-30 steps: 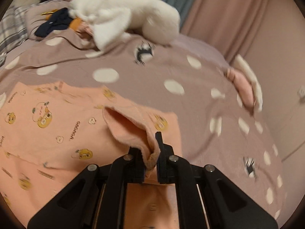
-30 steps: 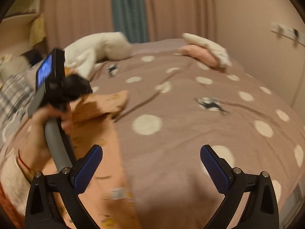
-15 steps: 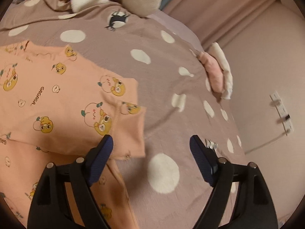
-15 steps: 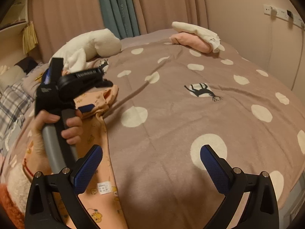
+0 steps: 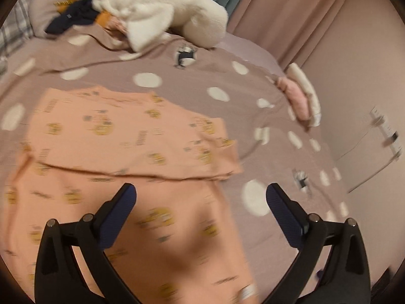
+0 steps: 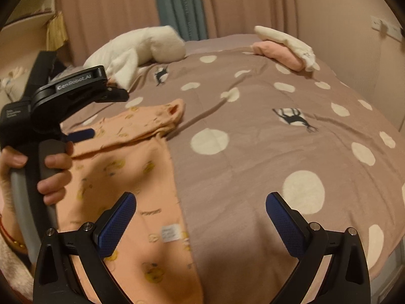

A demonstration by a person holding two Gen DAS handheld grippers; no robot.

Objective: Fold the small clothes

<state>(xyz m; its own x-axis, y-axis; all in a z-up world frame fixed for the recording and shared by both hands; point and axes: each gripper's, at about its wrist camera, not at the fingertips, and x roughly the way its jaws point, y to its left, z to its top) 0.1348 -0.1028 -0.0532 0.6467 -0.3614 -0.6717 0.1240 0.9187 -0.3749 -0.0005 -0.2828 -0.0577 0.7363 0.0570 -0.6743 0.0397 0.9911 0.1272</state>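
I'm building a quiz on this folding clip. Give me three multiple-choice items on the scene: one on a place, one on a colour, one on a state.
1. Where does the folded pink and cream pile lie?
A. at the bed's far edge near the wall
B. on the garment
C. under the white plush

2. What colour is the garment being folded?
A. navy
B. peach-orange
C. green

3. How do the left gripper's jaws stand?
A. shut on the garment
B. shut on nothing
C. open, holding nothing

Answers:
1 A: the pile sits at the far edge of the bedspread, apart from the plush.
2 B: the garment is peach-orange with yellow prints.
3 C: the left gripper has its pads wide apart above the cloth.
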